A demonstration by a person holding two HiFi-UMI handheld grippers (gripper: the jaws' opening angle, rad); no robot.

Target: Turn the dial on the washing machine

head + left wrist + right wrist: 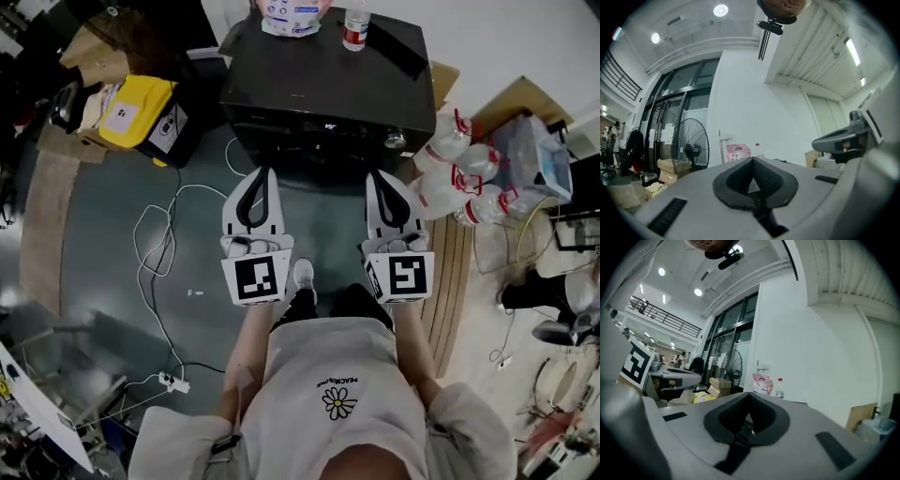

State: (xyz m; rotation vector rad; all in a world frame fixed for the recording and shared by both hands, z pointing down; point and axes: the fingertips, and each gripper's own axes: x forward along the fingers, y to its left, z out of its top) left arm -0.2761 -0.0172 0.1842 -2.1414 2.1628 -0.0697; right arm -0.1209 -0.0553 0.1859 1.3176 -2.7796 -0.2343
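Note:
The black washing machine (328, 80) stands ahead of me on the floor, seen from above. Its silver dial (395, 140) sits at the right end of the front panel. My left gripper (262, 172) is shut and empty, held just short of the machine's front at its left-middle. My right gripper (379, 175) is also shut and empty, a little below and left of the dial, not touching it. In the left gripper view the closed jaws of the left gripper (751, 162) fill the foreground; in the right gripper view the right gripper (749, 396) does the same. Both hide the dial.
A pink pouch (291, 16) and a small bottle (355, 26) stand on the machine's top. Large water bottles (459, 169) lie at its right, a yellow bag and boxes (141, 111) at its left. White cables (159, 246) and a power strip (174, 382) cross the floor. A floor fan (692, 150) stands far left.

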